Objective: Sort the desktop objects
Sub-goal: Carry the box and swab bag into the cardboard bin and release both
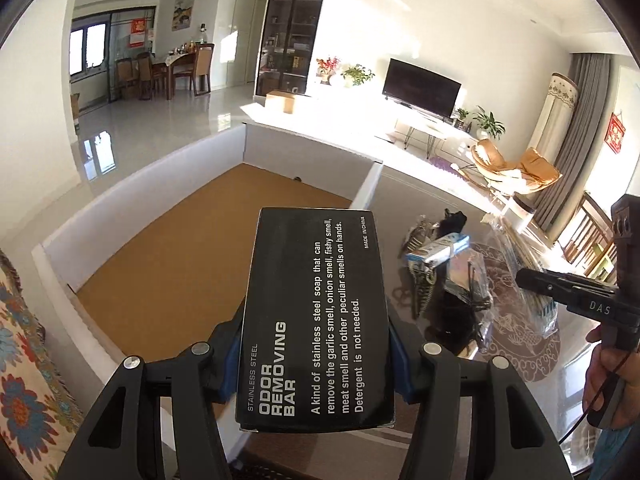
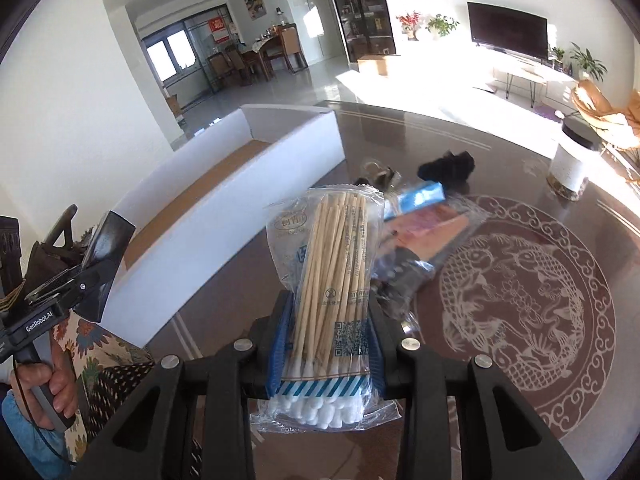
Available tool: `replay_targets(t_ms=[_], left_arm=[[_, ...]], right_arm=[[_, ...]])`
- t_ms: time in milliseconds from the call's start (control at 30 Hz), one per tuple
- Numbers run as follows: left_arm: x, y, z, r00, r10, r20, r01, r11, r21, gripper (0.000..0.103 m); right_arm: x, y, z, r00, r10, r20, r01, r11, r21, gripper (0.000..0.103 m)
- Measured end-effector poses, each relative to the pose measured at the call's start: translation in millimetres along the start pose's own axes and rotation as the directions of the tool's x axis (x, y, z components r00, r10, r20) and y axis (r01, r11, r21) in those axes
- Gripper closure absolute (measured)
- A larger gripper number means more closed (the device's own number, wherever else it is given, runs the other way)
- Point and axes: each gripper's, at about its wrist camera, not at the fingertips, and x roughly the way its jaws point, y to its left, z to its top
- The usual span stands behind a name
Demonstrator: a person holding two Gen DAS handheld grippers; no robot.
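Observation:
My left gripper point(image 1: 316, 364) is shut on a black "odor removing bar" box point(image 1: 316, 316) and holds it above the near right part of an open white cardboard box point(image 1: 132, 184) with a brown floor. My right gripper point(image 2: 328, 340) is shut on a clear bag of wooden cotton swabs point(image 2: 332, 292) and holds it above the glass table, right of the white box point(image 2: 224, 216). The left gripper with its black box point(image 2: 104, 248) shows at the left edge of the right wrist view. The right gripper point(image 1: 576, 292) shows at the right of the left wrist view.
A pile of small items lies on the dark glass table point(image 2: 520, 152): a blue and white packet point(image 2: 420, 196), a pink packet in clear plastic point(image 2: 432, 232), a black fuzzy thing point(image 2: 448, 168). A white jar with a black lid point(image 2: 572, 160) stands far right. A floral cloth point(image 1: 24, 360) lies left.

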Motion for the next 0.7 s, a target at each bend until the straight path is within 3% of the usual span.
replay_targets(t_ms=[200,300,367,500,567,600,633,700], left_arm=[[39,79,29,0.987,0.144,-0.065,-0.148,0.987,-0.059,0.046],[67,104,30,0.980,0.152,-0.128,-0.165,0.982,-0.093,0.046],[85,112,27,0.971,0.169,-0.168,-0.186,0.979,-0.088,0.046],[108,119,23,0.943,0.233,-0.236,-0.250,0.967,-0.042,0.044],[112,122,22,0.939,0.220,-0.263,-0.244,0.968,-0.062,0.044],[113,121,21,0.938,0.226,-0.264,-0.247,0.968,-0.051,0.044],[112,118,21,0.942,0.225,-0.248,-0.240,0.970,-0.035,0.043],[115,109,21,0.931,0.263,-0.253,-0.267,0.963,0.019,0.039]], right_arm=[[64,129,92,0.982,0.186,0.040,-0.177,0.971,-0.161,0.069],[115,183,114,0.969,0.247,0.004,-0.241,0.946,-0.216,0.069],[154,208,113,0.968,0.245,-0.051,-0.250,0.939,-0.235,0.069],[212,227,99,0.978,0.161,-0.136,-0.194,0.939,-0.284,0.068],[230,225,92,0.978,0.112,-0.179,-0.162,0.940,-0.301,0.057],[236,224,88,0.978,0.090,-0.191,-0.147,0.938,-0.315,0.035],[238,220,84,0.982,0.066,-0.179,-0.123,0.937,-0.327,0.028],[243,212,78,0.985,0.016,-0.173,-0.079,0.930,-0.360,0.024]])
